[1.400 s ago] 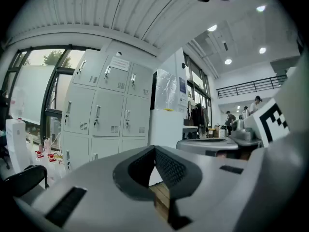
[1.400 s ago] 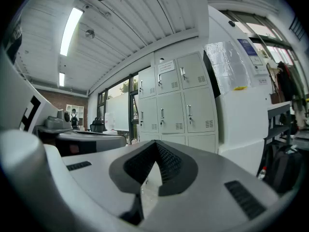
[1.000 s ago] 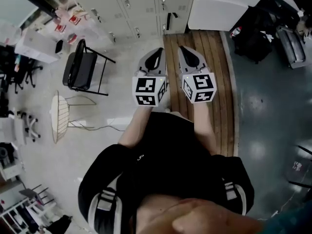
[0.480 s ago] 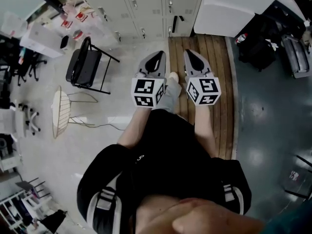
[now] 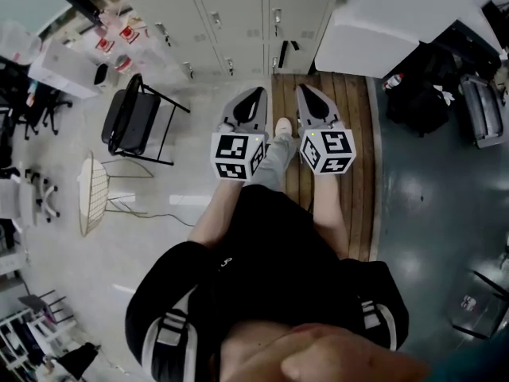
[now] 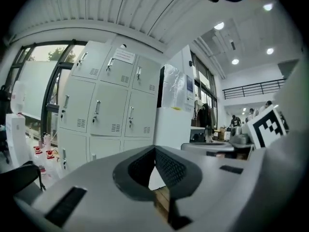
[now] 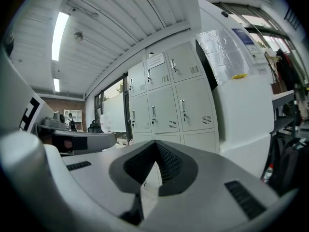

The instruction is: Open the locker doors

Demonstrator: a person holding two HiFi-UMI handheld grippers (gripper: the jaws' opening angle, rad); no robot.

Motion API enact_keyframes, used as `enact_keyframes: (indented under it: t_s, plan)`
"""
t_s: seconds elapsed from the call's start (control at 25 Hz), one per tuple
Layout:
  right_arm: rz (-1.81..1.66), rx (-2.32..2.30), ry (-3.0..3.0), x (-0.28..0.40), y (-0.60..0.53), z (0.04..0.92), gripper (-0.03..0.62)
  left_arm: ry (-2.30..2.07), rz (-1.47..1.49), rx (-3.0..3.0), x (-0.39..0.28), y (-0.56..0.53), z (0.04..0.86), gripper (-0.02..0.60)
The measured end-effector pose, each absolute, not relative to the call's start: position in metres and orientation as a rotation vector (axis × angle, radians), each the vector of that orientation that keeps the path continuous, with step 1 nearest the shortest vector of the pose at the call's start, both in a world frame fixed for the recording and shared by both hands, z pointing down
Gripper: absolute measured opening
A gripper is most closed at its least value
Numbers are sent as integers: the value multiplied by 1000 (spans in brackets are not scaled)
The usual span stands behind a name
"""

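A bank of pale grey lockers [image 5: 238, 10] with small handles stands ahead of me, all doors closed. It fills the left of the left gripper view, lockers [image 6: 108, 100], and the middle of the right gripper view, lockers [image 7: 169, 98]. My left gripper [image 5: 251, 95] and right gripper [image 5: 307, 92] are held side by side, pointing at the lockers and still some way short of them. In their own views the left gripper [image 6: 155, 149] and right gripper [image 7: 155, 143] have their jaws meeting at the tips with nothing between them.
A tall white cabinet [image 5: 382, 14] stands right of the lockers, beside a wooden platform [image 5: 338, 126]. A black chair [image 5: 131, 122] and a wire stool [image 5: 94, 189] sit to the left. Black bags [image 5: 417, 102] lie at the right. Bottles [image 5: 119, 42] stand near the lockers' left end.
Both grippers and the person have moved forward toward the lockers, which show more fully in the head view. A foot has stepped out between the grippers.
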State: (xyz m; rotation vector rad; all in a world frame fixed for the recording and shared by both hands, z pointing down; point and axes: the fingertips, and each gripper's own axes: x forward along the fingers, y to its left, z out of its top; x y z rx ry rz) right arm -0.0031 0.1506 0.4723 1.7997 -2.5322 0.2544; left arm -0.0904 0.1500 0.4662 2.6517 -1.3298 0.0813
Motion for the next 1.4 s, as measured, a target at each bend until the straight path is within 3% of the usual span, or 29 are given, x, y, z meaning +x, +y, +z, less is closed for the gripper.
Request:
enact_keyframes:
  t_s: [0.88,1.4]
  plan:
    - [270,1660,-2542,68,-117,488,12,-1431,118,2533,-18,-128,478,11]
    - [202,1601,-2569,99,-254,420,12,-1507,154,2509,19,-266,421,11]
